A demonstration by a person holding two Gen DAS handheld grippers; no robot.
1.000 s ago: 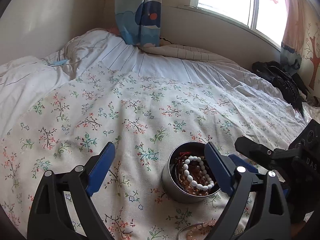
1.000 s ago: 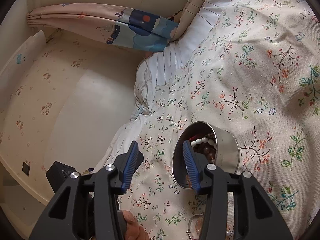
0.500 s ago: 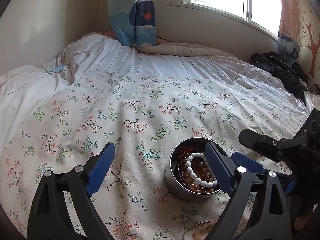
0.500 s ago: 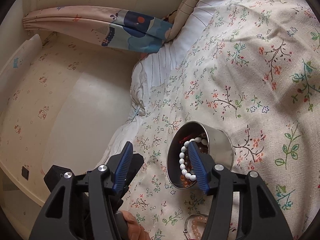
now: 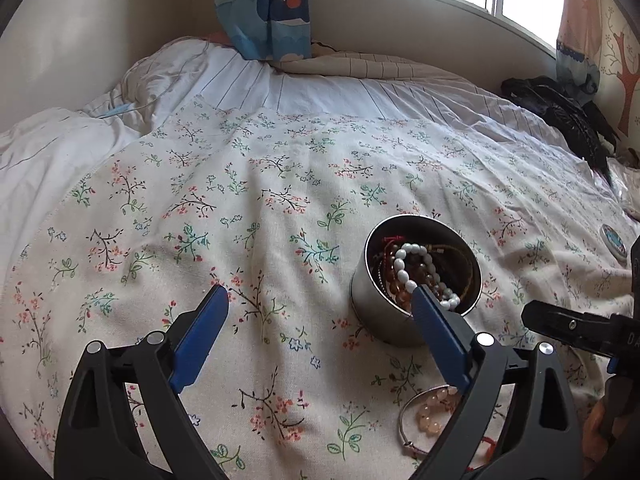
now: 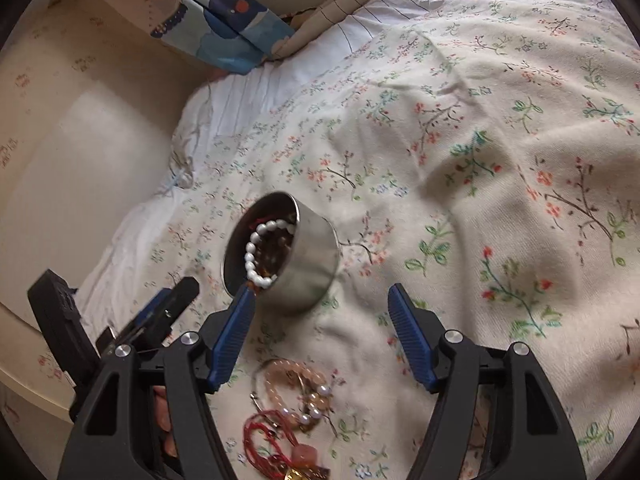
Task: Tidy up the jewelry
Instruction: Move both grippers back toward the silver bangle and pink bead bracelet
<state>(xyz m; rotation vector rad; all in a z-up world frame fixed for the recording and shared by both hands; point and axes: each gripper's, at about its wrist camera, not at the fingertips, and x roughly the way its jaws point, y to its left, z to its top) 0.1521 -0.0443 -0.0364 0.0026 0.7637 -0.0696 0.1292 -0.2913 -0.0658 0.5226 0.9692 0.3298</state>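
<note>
Now the right gripper (image 6: 320,312), empty with jaws opening, hangs over loose bracelets (image 6: 296,392) on the bed (image 6: 500,128), the left gripper (image 5: 320,304) likewise spread, so a careless pinch could snag cloth or nudge the tin (image 6: 296,264).

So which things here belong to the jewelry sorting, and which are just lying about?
Part of the job:
- round metal tin
- white bead bracelet in the tin
- loose peach bead bracelet on the cloth
- red cord piece
- small round lid, probably the tin's

Lying about:
- black garment
- curtain
- striped bedding
</note>
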